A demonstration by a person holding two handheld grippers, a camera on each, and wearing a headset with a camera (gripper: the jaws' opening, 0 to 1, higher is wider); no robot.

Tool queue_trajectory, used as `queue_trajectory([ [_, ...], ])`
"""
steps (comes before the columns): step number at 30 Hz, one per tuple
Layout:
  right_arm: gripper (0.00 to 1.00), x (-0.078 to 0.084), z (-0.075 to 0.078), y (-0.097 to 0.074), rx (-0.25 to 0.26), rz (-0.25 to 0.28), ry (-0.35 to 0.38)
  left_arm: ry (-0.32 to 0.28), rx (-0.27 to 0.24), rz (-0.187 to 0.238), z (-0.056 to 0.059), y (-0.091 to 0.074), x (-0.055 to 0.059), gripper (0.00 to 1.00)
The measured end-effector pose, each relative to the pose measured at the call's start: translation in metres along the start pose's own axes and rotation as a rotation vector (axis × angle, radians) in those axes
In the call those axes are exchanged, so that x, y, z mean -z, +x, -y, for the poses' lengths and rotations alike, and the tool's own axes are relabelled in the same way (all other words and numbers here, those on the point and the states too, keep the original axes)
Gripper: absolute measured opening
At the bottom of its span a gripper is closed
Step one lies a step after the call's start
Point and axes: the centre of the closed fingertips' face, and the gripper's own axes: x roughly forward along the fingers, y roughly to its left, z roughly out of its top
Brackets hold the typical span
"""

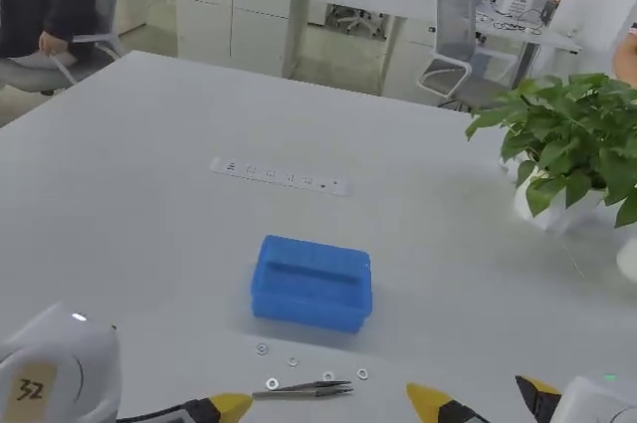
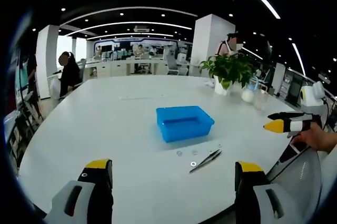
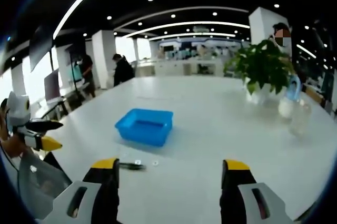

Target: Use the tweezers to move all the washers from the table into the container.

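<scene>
Grippers sit nearest, at the front edge of the counter: the left gripper and the right gripper each have their jaws spread wide and hold nothing. Just ahead, between them, lie the tweezers, flat on the counter, with their long axis roughly along that front edge. In the head view the left gripper's yellow tip is just beside one end, while the right gripper is a little further off, so the left looks better placed. The tweezers are thin, silvery and low-lying. Small silver washers are scattered around them. Beyond stands the blue container, open-topped and apparently empty.
</scene>
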Motion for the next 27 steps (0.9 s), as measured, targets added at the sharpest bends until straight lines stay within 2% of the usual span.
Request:
queue_trajectory([
  [6, 0.8, 0.0004, 0.0006, 0.0009, 0.008, -0.002, -0.009, -0.007, -0.001, 0.007, -0.0002, 0.0009, -0.0004, 0.99],
  [12, 0.8, 0.0006, -0.0065, 0.0014, -0.003, -0.01, -0.047, 0.004, 0.002, 0.0, -0.0005, 0.002, -0.0027, 0.99],
  [15, 0.8, 0.0006, -0.0082, 0.0012, -0.003, -0.015, -0.06, 0.002, 0.003, -0.012, -0.0016, 0.0033, -0.0001, 0.99],
  [21, 0.8, 0.0004, -0.0068, 0.0006, -0.004, -0.016, -0.045, -0.001, 0.003, -0.02, -0.003, 0.0044, 0.0013, 0.99],
  [27, 0.8, -0.0009, -0.0064, -0.0003, -0.005, -0.013, -0.036, 0.021, 0.024, -0.056, -0.0013, 0.0069, 0.0065, 0.91],
])
